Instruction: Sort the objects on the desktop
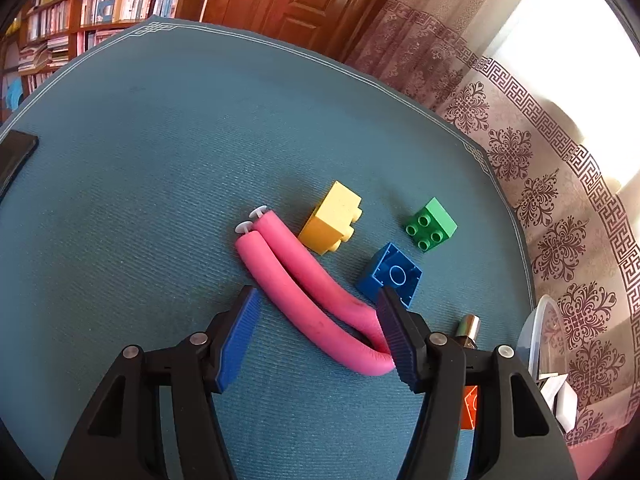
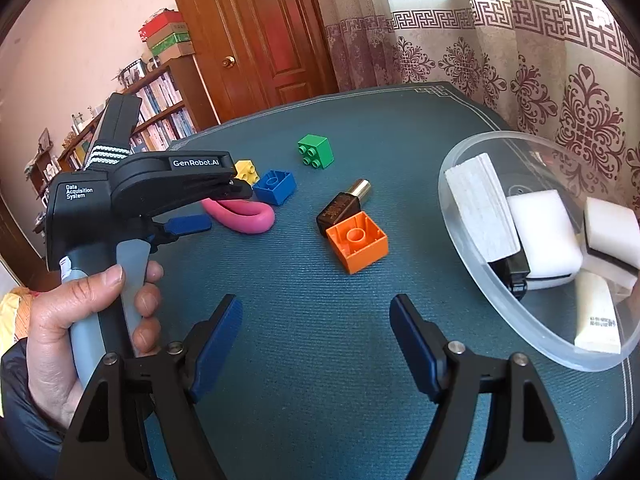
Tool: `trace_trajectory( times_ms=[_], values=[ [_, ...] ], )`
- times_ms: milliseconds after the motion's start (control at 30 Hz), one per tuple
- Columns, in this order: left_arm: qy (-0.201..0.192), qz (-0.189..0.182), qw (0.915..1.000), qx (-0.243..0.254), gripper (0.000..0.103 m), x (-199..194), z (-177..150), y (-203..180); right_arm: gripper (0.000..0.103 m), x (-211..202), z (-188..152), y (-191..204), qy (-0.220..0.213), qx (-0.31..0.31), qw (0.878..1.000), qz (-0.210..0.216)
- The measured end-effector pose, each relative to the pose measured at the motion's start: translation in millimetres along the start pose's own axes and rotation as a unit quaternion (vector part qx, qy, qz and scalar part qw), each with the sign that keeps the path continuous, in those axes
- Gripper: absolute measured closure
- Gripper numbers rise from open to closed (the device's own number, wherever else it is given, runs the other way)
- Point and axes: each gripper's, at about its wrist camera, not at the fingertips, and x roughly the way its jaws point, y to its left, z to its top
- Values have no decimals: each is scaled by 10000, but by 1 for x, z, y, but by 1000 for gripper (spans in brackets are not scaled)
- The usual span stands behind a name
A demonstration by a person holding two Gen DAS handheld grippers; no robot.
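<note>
A folded pink foam curler [image 1: 304, 292] lies on the teal table mat [image 1: 140, 200]. My left gripper [image 1: 316, 312] is open, its fingers on either side of the curler's bent end. It also shows in the right wrist view [image 2: 224, 204], low over the curler [image 2: 244, 216]. Yellow brick [image 1: 332, 218], green brick [image 1: 431, 225] and blue brick [image 1: 390, 274] lie beyond the curler. An orange brick [image 2: 357, 243] and a black-and-gold lipstick [image 2: 344, 206] lie ahead of my right gripper [image 2: 316, 320], which is open and empty above the mat.
A clear plastic bowl [image 2: 500, 304] at the right holds white sponges and erasers. A black phone [image 1: 14, 156] lies at the mat's left edge. Bookshelves, a wooden door and patterned curtains stand behind the table.
</note>
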Motion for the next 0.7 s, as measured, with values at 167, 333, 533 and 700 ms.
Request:
trace_trajectory(
  times_ms=[167, 333, 533, 700],
  values=[
    [-92, 142, 9997, 200, 39, 8, 5, -9, 23, 1, 0, 1, 7, -12, 10000, -9],
    [-104, 477, 9951, 863, 39, 12, 4, -18, 23, 3, 2, 1, 18, 24, 10000, -38],
    [-112, 525, 9898, 1323, 40, 12, 1, -21, 23, 6, 6, 0, 27, 23, 10000, -54],
    [-184, 383, 9886, 1444, 48, 8, -3, -11, 23, 16, 11, -4, 98, 136, 9998, -74]
  ],
)
